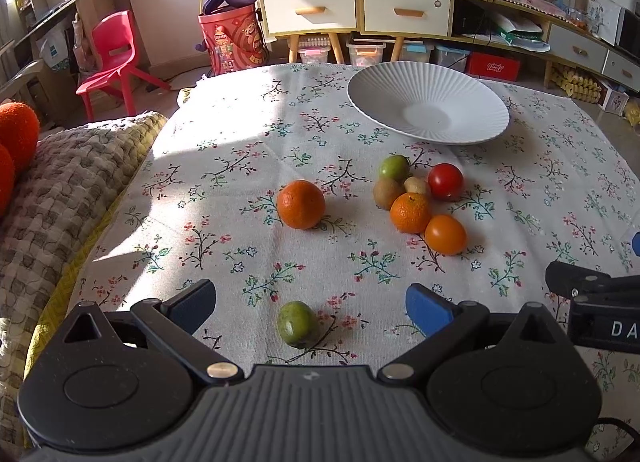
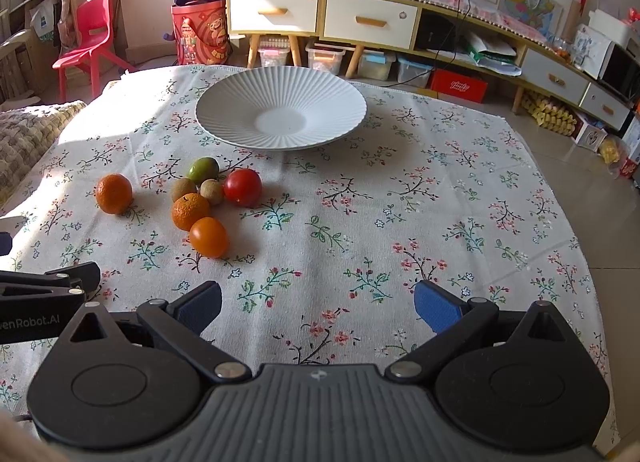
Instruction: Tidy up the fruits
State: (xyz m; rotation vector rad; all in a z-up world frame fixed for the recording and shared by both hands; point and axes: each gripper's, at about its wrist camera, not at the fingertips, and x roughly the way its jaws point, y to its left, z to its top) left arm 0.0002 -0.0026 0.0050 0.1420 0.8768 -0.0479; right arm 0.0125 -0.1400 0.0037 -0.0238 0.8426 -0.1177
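Both jaws gape wide and hold nothing: the left gripper straddles a green fruit on the cloth, with a lone orange, a fruit cluster, then a plate beyond; the right gripper hovers over bare cloth.

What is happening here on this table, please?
A person holds two grippers, both open and empty, above a floral tablecloth. The left gripper hovers around a small green fruit. The right gripper hangs over bare cloth. The white ribbed plate is empty; the other fruits lie clustered on the cloth in front of it.
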